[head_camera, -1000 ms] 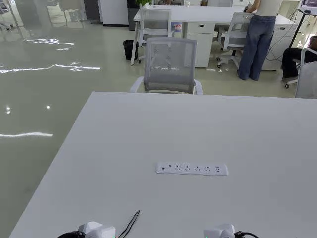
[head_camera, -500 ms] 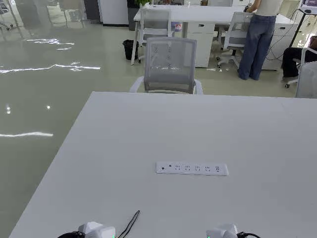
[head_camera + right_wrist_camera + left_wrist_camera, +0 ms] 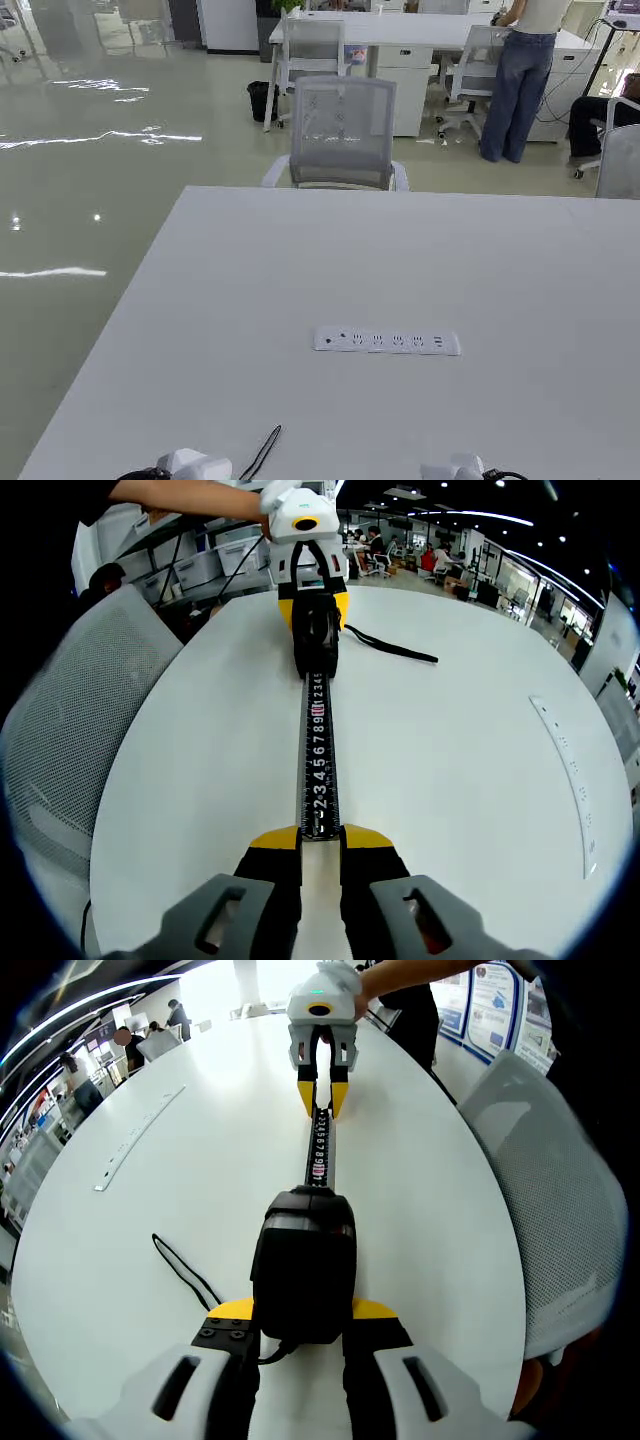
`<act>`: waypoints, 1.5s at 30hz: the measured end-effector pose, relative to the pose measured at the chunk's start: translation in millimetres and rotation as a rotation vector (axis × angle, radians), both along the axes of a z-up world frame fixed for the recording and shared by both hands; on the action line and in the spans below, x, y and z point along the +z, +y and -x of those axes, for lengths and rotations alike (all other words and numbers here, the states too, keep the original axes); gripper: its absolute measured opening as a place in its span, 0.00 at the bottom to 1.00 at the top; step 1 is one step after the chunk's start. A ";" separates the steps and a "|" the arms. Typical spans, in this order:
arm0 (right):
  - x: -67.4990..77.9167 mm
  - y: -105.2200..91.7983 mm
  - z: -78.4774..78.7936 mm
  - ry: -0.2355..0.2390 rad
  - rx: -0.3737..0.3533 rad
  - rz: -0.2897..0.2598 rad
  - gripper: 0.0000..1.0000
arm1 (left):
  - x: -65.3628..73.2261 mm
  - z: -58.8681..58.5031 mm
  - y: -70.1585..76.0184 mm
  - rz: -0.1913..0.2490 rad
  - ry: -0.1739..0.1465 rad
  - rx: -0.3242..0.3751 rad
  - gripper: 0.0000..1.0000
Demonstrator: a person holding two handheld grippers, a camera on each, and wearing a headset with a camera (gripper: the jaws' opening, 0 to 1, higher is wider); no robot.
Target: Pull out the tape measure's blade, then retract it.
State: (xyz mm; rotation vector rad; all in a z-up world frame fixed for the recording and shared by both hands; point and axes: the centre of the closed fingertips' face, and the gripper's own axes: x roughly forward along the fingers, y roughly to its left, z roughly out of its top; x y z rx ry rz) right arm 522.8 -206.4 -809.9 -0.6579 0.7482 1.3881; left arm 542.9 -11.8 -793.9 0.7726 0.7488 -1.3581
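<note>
The black tape measure case [image 3: 303, 1250] sits on the white table [image 3: 200, 1190], clamped between the yellow tips of my left gripper [image 3: 303, 1305]. Its blade [image 3: 319, 1150] runs straight out to my right gripper [image 3: 322, 1100]. In the right gripper view the numbered blade [image 3: 317, 760] lies flat on the table, its end pinched in the right gripper [image 3: 320, 838]. At the far end the left gripper [image 3: 313, 615] holds the case [image 3: 316, 635]. In the head view the white tops of the left gripper [image 3: 195, 466] and the right gripper [image 3: 455, 468] peek up at the bottom edge.
The case's black wrist strap [image 3: 185, 1270] trails on the table beside it. A white power strip [image 3: 387, 341] lies mid-table. A grey mesh chair [image 3: 342, 135] stands at the table's far edge, another chair [image 3: 560, 1200] at the near edge. A person [image 3: 520, 70] stands at a distant desk.
In the head view the right gripper's top has shifted slightly to the right. The left gripper and the strap have stayed put.
</note>
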 end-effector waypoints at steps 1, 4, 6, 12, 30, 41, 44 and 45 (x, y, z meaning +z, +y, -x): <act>-0.1 -0.7 -0.1 0.001 -0.001 0.000 0.12 | 0.2 0.1 -0.1 0.000 0.000 0.000 0.27; -0.6 -2.7 0.3 0.002 -0.002 0.002 0.12 | 0.3 0.2 -0.2 0.001 0.000 0.000 0.27; -0.8 -3.6 0.1 0.002 -0.004 0.003 0.12 | 0.2 0.1 -0.2 0.001 0.000 0.001 0.27; -0.9 -6.4 0.6 0.003 -0.006 0.004 0.12 | 0.3 0.2 -0.4 0.000 0.000 0.000 0.27; 0.9 -8.0 0.7 -0.005 0.002 0.001 0.12 | 0.3 0.1 0.6 0.000 0.002 0.004 0.27; 1.0 -13.3 1.6 -0.001 -0.003 0.007 0.12 | 0.9 0.4 0.4 0.001 0.002 0.003 0.27; 1.3 -14.8 1.7 -0.004 -0.003 0.010 0.12 | 0.6 0.2 0.5 0.001 0.002 0.004 0.27; 1.5 -15.2 1.7 -0.005 -0.004 0.010 0.12 | 0.6 0.1 0.5 0.000 0.002 0.004 0.27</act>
